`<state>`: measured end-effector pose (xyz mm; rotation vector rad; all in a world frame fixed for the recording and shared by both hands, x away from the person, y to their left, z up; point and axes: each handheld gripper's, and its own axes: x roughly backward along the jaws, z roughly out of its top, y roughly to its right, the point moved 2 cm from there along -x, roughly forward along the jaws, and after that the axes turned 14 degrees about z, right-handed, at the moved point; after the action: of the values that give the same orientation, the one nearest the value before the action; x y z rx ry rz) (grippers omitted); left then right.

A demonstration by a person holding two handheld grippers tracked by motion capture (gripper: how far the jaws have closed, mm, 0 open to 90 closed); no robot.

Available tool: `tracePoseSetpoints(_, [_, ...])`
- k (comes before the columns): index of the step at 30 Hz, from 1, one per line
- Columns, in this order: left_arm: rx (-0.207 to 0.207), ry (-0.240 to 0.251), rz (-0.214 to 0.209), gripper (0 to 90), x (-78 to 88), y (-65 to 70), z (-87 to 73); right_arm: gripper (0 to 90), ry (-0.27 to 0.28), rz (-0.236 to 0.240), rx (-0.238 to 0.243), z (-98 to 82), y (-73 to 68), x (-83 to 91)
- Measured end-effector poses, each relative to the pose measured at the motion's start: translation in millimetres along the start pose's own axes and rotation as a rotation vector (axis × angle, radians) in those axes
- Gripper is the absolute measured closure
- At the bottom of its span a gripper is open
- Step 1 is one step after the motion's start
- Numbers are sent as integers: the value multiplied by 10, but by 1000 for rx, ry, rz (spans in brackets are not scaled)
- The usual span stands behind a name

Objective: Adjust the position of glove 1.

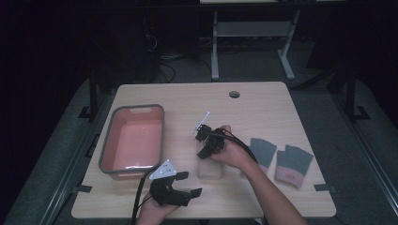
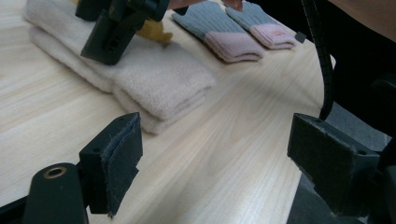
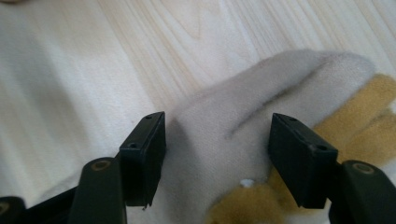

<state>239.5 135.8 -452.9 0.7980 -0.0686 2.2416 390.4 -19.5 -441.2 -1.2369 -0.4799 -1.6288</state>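
Observation:
A folded cream sock (image 1: 210, 169) lies on the wooden table (image 1: 187, 98) near its front middle. It is a thick cream bundle (image 2: 159, 79) in the left gripper view. The right gripper view shows the cream fabric (image 3: 224, 116) with yellow patches (image 3: 369, 116). My right gripper (image 1: 206, 151) hangs just over the sock's far end with its jaws open on either side of the fabric (image 3: 217, 158), not clamped. My left gripper (image 1: 190, 183) stands open near the front edge, pointing right toward the sock (image 2: 219, 158), with nothing between its jaws.
A pink bin with a grey rim (image 1: 109, 140) stands at the table's left. Two grey socks with pink cuffs (image 1: 263, 152) (image 1: 293, 164) lie side by side at the right. A round cable hole (image 1: 234, 94) is near the far edge. Desk legs stand beyond the table.

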Motion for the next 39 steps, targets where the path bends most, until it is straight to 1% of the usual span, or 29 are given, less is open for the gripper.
tracePoseSetpoints(4, [9,-13,0,178,-38,8,23,356,58,24,-23,-54,-30,125])
tracePoseSetpoints(5, [13,-17,2,178,-48,9,33,355,71,24,-32,-70,-37,158])
tracePoseSetpoints(6, [20,-19,5,180,-66,11,57,355,101,32,-53,-114,-48,235])
tracePoseSetpoints(8, [22,-22,8,185,-74,13,74,355,140,42,-79,-183,-59,307])
tracePoseSetpoints(9, [32,-36,11,187,-89,17,105,353,151,54,-97,-227,-65,339])
tracePoseSetpoints(10, [32,-36,11,191,-89,17,105,352,157,56,-105,-251,-66,354])
tracePoseSetpoints(11, [41,-47,27,195,-111,15,129,352,165,57,-109,-286,-66,376])
tracePoseSetpoints(13, [61,-58,32,208,-143,1,152,352,186,64,-132,-342,-70,422])
tracePoseSetpoints(14, [66,-60,35,209,-159,-6,167,352,201,70,-143,-369,-66,445])
tracePoseSetpoints(15, [63,-64,39,213,-176,-17,186,353,212,83,-156,-397,-66,470])
tracePoseSetpoints(16, [60,-72,45,216,-193,-31,205,352,227,85,-170,-426,-65,488])
tracePoseSetpoints(18, [80,-77,50,218,-237,-46,252,352,248,102,-196,-489,-52,511])
tracePoseSetpoints(20, [83,-81,69,218,-270,-66,297,351,270,103,-227,-555,-41,521])
tracePoseSetpoints(22, [105,-81,73,234,-307,-85,336,345,293,116,-251,-626,-27,519])
tracePoseSetpoints(23, [116,-89,80,236,-328,-95,350,345,300,118,-263,-660,-22,516])
tracePoseSetpoints(24, [116,-89,80,237,-328,-95,350,345,300,118,-263,-660,-22,516])
tracePoseSetpoints(25, [133,-106,76,237,-379,-125,371,345,317,129,-289,-731,-17,505])
tracePoseSetpoints(26, [133,-106,76,237,-379,-125,371,343,318,129,-293,-752,-13,497])
tracePoseSetpoints(27, [145,-119,80,237,-411,-137,378,343,318,129,-293,-752,-13,497])
tracePoseSetpoints(28, [158,-140,83,237,-457,-155,379,343,327,130,-316,-805,-13,479])
tracePoseSetpoints(29, [165,-150,85,237,-483,-169,377,343,329,133,-323,-822,-12,473])
tracePoseSetpoints(33, [172,-178,110,251,-578,-208,364,349,356,143,-352,-891,16,439])
tracePoseSetpoints(34, [169,-186,112,252,-602,-217,359,354,358,149,-363,-903,22,428])
tracePoseSetpoints(35, [165,-193,106,252,-628,-229,352,356,358,156,-371,-915,31,412])
tracePoseSetpoints(36, [165,-193,106,252,-628,-229,352,356,358,156,-371,-915,31,412])
tracePoseSetpoints(37, [174,-216,113,253,-680,-252,334,373,361,163,-395,-945,64,373])
tracePoseSetpoints(39, [185,-220,114,267,-701,-266,325,377,364,177,-423,-971,91,345])
